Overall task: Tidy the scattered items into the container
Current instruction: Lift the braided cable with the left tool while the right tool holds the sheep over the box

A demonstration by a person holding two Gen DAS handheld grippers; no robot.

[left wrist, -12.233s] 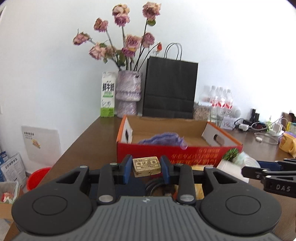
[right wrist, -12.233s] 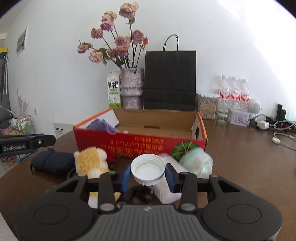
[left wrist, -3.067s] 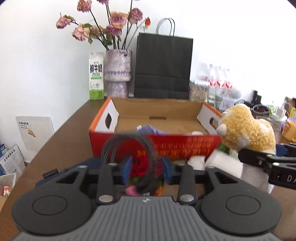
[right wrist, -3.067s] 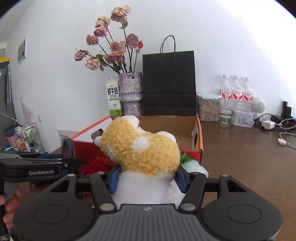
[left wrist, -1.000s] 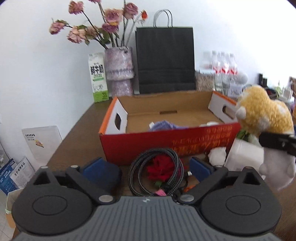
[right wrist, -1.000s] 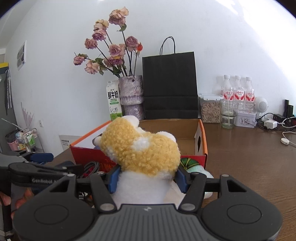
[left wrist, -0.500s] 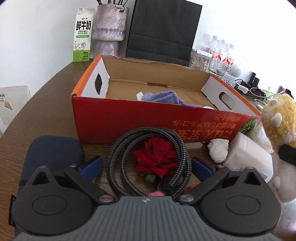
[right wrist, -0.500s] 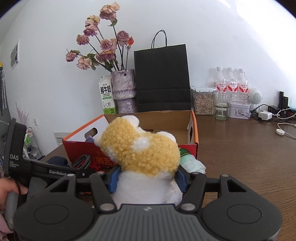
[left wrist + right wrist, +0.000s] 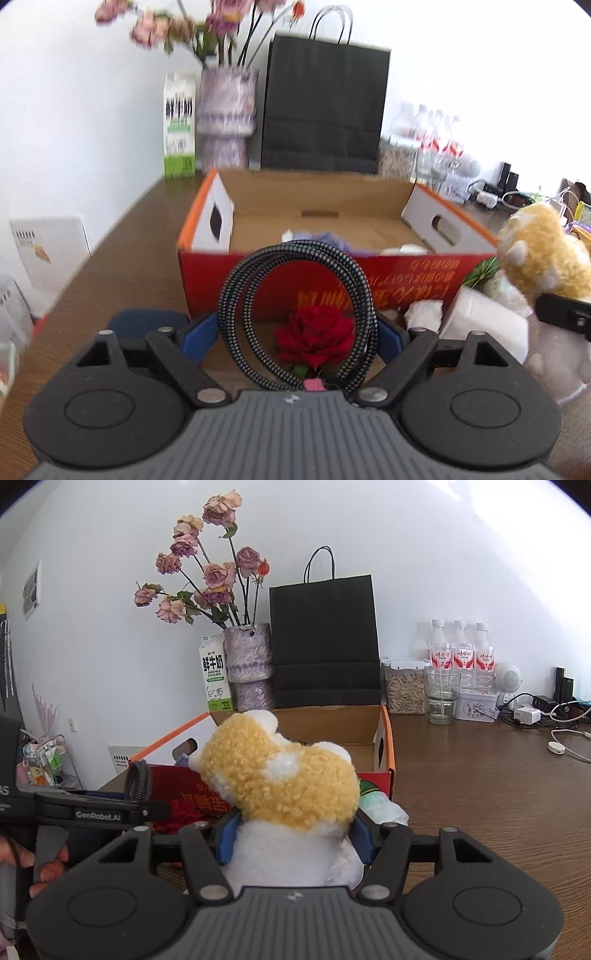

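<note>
A black braided cable coil [image 9: 234,295] stands upright between the blue pads of my left gripper [image 9: 294,338]. Its jaws are closing, and both pads touch the coil's sides. Through the coil I see a red rose [image 9: 314,338] on the table, in front of the red cardboard box [image 9: 369,273]. A purple cloth [image 9: 332,238] lies inside the box. My right gripper [image 9: 293,834] is shut on a yellow and white plush toy [image 9: 288,771], held right of the box front. The right wrist view shows the coil [image 9: 138,779] at the left gripper's tip.
A white tissue pack [image 9: 484,325], a crumpled paper ball [image 9: 423,314] and a dark blue pouch [image 9: 147,321] lie before the box. Behind it stand a milk carton [image 9: 216,672], a flower vase [image 9: 249,664] and a black paper bag [image 9: 325,642]. Bottles [image 9: 460,653] and chargers sit far right.
The left jaws narrowed from wide open onto the cable coil, which went from lying flat around the rose to standing upright. The right gripper kept still with the plush toy.
</note>
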